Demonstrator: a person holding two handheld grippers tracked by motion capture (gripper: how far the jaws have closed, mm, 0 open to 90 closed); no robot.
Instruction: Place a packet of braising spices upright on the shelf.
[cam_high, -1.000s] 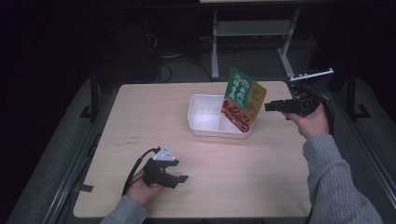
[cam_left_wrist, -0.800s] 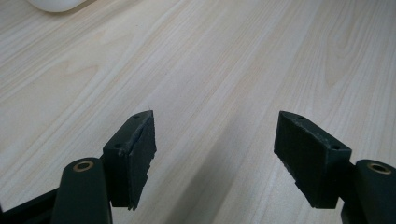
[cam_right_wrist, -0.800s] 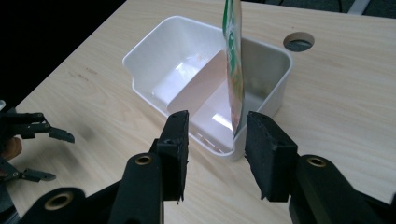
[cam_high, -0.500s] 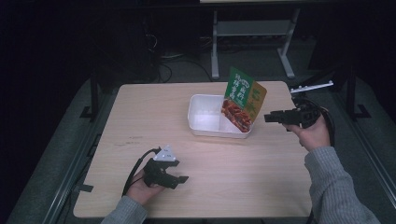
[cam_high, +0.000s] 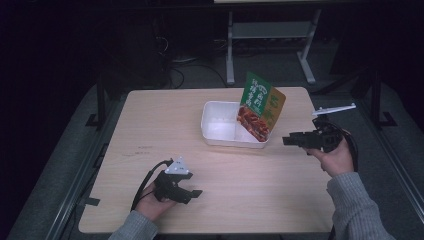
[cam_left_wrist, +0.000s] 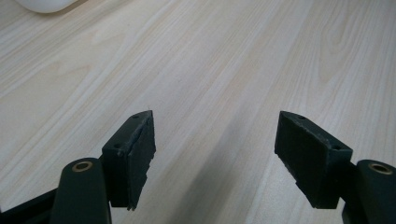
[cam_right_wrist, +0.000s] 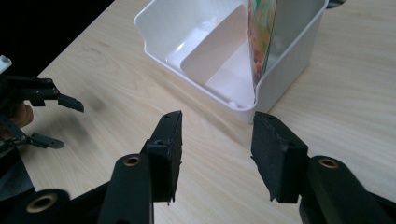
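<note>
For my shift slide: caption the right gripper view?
Open right tongs face a divided white tray holding an upright food packet.

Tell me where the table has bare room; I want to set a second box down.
Bare wood lies left of the white tray, up to the table edge, and between tray and left gripper. It is crowded right of the tray, where the packet leans and the right gripper hovers.

In the right gripper view the food packet runs off the top edge at twelve o'clock, so its printing cannot be read, and its foot is hidden behind the white container's near wall. The other gripper is cut at nine o'clock. In the left gripper view the container is a sliver (eleven o'clock).
</note>
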